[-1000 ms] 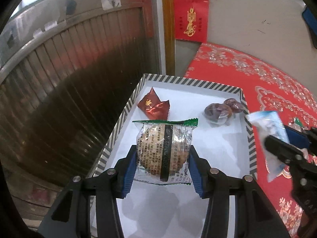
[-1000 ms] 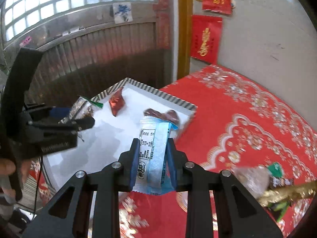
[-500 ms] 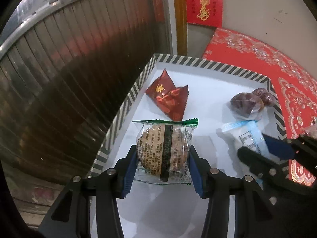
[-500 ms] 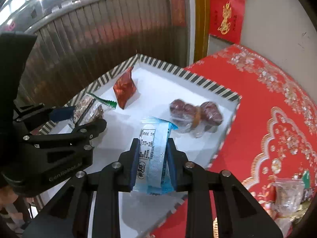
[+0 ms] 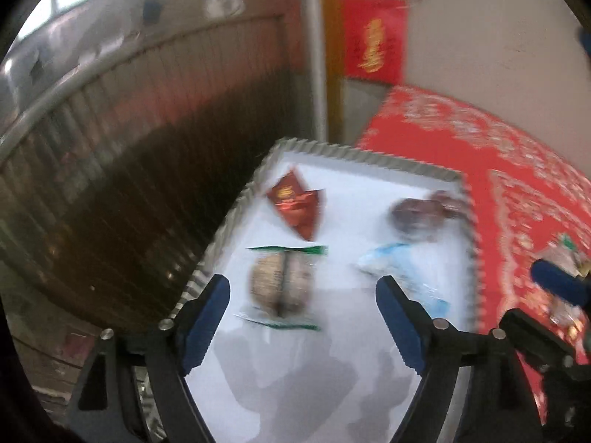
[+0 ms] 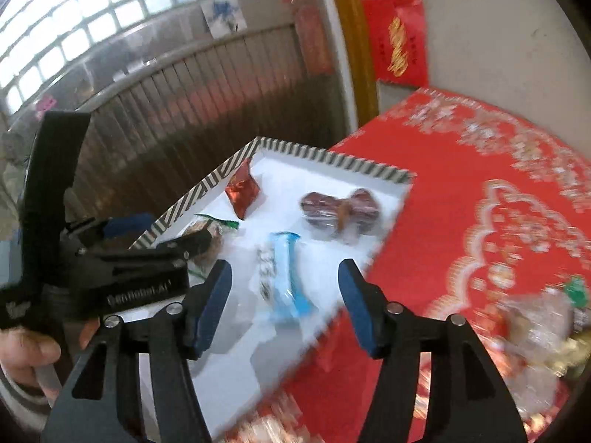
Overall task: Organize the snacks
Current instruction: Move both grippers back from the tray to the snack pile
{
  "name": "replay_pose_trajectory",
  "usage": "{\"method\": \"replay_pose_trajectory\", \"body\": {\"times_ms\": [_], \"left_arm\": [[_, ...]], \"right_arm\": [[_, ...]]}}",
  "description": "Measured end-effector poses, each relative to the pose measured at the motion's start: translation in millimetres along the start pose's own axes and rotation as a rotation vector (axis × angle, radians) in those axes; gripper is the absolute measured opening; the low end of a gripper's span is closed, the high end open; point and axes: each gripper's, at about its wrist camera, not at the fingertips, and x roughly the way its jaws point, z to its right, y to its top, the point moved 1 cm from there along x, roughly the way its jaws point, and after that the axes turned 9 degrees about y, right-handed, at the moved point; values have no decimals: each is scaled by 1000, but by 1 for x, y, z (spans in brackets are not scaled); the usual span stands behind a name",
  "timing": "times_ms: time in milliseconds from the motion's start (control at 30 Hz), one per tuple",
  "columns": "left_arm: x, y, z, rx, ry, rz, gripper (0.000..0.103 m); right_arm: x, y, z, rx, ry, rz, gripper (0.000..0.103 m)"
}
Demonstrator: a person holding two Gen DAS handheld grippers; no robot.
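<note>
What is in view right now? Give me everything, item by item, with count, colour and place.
Tray: one, white with striped rim, on the red cloth.
Biscuit packet: one, clear with green ends, tray's near left, between the left jaws, untouched.
Blue packet: one, light blue, tray's near right, between the right jaws, untouched.
Red packet: one, tray's far left.
Wrapped dates: one dark red bundle, tray's far right.
Tablecloth: one, red, patterned.
Loose snacks: blurred pile, on the cloth at right.
Left gripper: open.
Right gripper: open.
Hand: one, holding the left gripper.
</note>
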Motion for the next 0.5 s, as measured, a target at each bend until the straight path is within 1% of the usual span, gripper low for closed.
{"method": "replay_pose_trajectory", "body": {"times_ms": [33,67,100,133,167,267,367,400,433,500], "left_arm": [[-9,-2,8,30,-35,13,83],[-21,-5,20,72,-70,44,83],[-29,-5,28,97,-80,67,83],[-38,-8,39,122,-86,86,83],[-47,-11,50,144,-107,96,83],[-65,-15,77,186,-200,93,83],[-80,-18,104,246,-257,91,81],[-85,-18,115,259,-275,88,83],[-90,-18,126,267,-296,80,83],[-94,-17,147,272,-340,54,83]], "right_arm": [[-12,-4,2,-3,-19,12,71],[-30,-10,7,-7,-51,27,73],[-41,-13,11,-7,-70,35,75],[-58,-18,17,-3,-98,45,75],[-73,-23,23,2,-121,55,75],[-122,-42,46,34,-222,82,78],[-166,-60,69,62,-336,86,80],[-179,-67,78,73,-373,86,82],[-191,-75,85,91,-402,83,82],[-208,-89,99,127,-426,76,82]]}}
